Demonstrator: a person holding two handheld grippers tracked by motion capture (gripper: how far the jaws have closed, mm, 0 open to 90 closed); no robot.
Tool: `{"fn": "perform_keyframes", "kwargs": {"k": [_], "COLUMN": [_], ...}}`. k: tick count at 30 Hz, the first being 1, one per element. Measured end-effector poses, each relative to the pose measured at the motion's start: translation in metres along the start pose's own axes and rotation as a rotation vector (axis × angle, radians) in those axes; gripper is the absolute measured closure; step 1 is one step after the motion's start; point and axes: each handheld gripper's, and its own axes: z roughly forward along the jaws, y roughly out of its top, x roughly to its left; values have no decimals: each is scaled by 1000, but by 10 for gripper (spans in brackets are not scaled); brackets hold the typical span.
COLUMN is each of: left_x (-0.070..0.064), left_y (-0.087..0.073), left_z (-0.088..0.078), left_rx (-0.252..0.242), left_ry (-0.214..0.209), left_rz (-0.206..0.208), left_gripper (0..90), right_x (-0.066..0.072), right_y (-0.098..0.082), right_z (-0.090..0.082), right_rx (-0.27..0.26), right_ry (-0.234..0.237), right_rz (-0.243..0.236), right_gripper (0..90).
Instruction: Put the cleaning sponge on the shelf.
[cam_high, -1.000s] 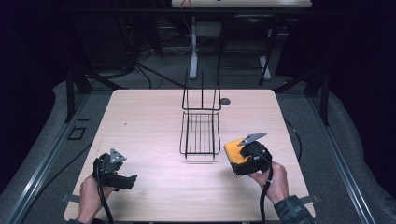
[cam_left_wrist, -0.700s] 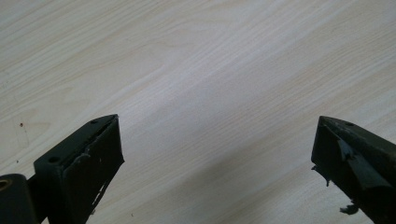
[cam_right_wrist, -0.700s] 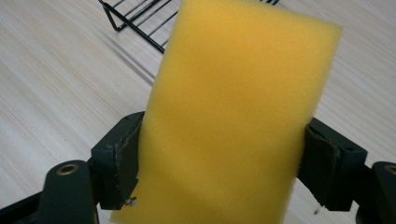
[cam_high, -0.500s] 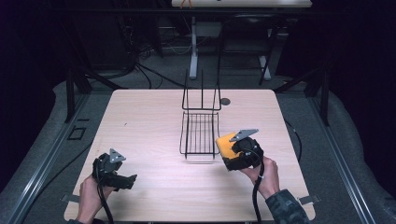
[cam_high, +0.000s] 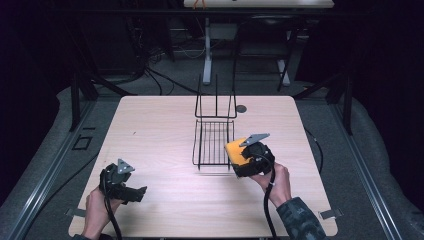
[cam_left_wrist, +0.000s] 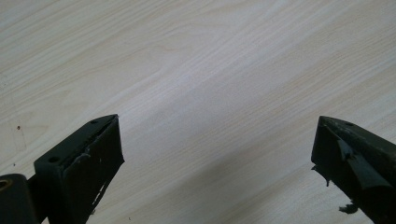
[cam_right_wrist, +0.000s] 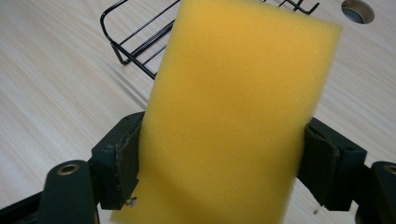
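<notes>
Frankly, we can read no brand, label or writing on anything on the table (cam_high: 160, 125); the yellow sponge (cam_right_wrist: 233, 112) is plain foam on the face we see, and the grippers carry no legible marks.

We hold that sponge in our right gripper (cam_high: 239, 161), its two black jaws pressed into the foam's opposite edges so the block stands up between them, as the right gripper view shows close up. From the high view the sponge (cam_high: 235, 151) sits at the right edge of the black wire rack (cam_high: 214, 137), just beside its low tray section; whether it touches the wire we cannot tell.

That rack is the one container on the table. It has a flat barred tray with a tall upright frame at its far end, and its tray holds nothing. A small round grommet (cam_high: 241, 108) lies in the tabletop just right of the rack's upright part.

Our left gripper (cam_high: 135, 192) rests near the table's near left corner, well apart from the rack, its jaws spread wide over bare wood with nothing between them.
</notes>
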Motion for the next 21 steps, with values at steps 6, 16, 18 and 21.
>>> {"fn": "perform_keyframes", "kwargs": {"k": [6, 16, 18, 21], "left_x": [-1, 1, 2, 3], "left_y": [0, -1, -2, -2], "left_z": [-1, -1, -1, 0], "left_rx": [0, -3, -4, -1], "left_ry": [2, 1, 1, -1], "left_rz": [2, -10, -13, -12], "left_gripper": [20, 21, 21, 24], "right_x": [1, 13, 14, 15], "right_y": [6, 20, 22, 25], "right_z": [5, 25, 26, 31], "right_rx": [-2, 8, 2, -7], "right_ry": [6, 3, -1, 2], "right_rz": [2, 5, 2, 3], "right_gripper": [230, 230, 230, 229]}}
